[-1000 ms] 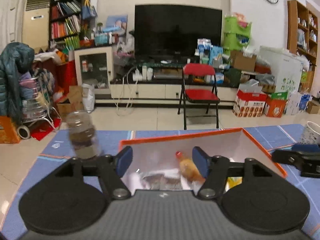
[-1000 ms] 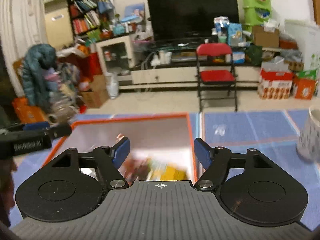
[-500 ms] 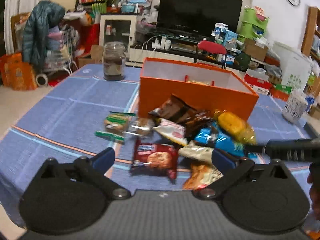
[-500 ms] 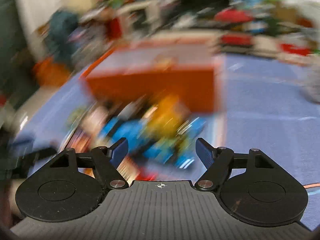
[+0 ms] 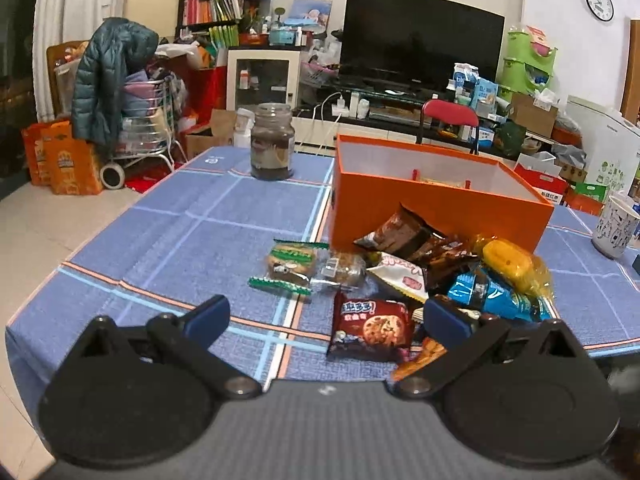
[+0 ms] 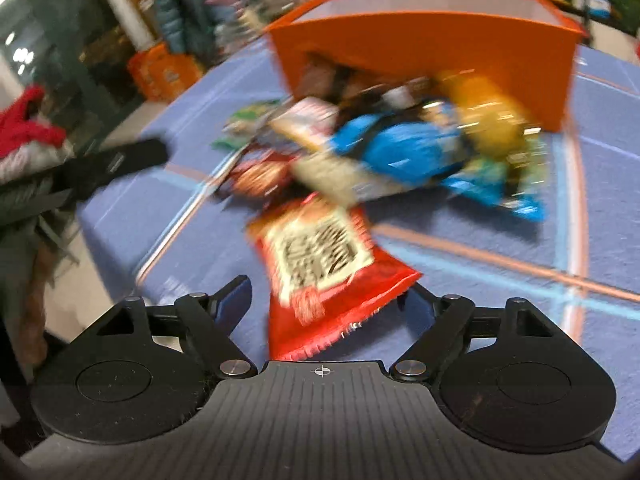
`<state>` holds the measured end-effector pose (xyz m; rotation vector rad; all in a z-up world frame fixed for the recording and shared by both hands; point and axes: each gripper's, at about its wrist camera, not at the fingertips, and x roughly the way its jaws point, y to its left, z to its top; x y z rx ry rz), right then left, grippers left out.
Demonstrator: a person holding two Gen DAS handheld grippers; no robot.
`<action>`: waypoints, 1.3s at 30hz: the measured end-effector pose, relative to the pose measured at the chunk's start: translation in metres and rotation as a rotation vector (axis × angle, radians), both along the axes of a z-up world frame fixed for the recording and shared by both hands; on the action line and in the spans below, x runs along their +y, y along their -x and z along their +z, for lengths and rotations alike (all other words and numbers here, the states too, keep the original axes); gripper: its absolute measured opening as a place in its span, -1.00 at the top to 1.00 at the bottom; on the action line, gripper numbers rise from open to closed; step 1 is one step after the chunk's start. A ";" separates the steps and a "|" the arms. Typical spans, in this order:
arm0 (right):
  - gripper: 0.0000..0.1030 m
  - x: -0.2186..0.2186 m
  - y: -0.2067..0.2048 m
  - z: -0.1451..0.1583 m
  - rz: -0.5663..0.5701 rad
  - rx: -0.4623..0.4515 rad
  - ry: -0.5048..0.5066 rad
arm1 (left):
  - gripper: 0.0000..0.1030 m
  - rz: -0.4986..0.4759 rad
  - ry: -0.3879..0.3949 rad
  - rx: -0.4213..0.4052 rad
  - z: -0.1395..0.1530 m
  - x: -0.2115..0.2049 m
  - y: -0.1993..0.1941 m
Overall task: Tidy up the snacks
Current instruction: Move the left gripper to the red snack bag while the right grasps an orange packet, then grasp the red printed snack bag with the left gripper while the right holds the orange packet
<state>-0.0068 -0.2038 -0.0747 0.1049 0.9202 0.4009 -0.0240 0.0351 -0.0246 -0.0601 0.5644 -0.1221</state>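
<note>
The right tool [image 6: 326,300], jaws just widening, straddles the red packet [image 6: 320,264]. Lower squarely, then clamp. The left tool [image 5: 326,318] gapes empty.

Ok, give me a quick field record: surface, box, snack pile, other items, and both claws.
surface: blue checked tablecloth
box: orange box, open top, upright behind the pile
snack pile: loose packets on the cloth in front of the box, including cookie packet, blue packet, yellow packet
other items: glass jar left of the box; patterned cup right
left claw: open, empty, near the cookie packet
right claw: just been opening; red packet between the jaws, blurred, no grip seen
</note>
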 end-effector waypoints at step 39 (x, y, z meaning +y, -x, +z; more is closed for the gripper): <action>0.21 -0.082 -0.116 -0.008 -0.239 -0.109 -0.007 | -0.99 0.479 0.038 0.285 -0.054 -0.128 -0.025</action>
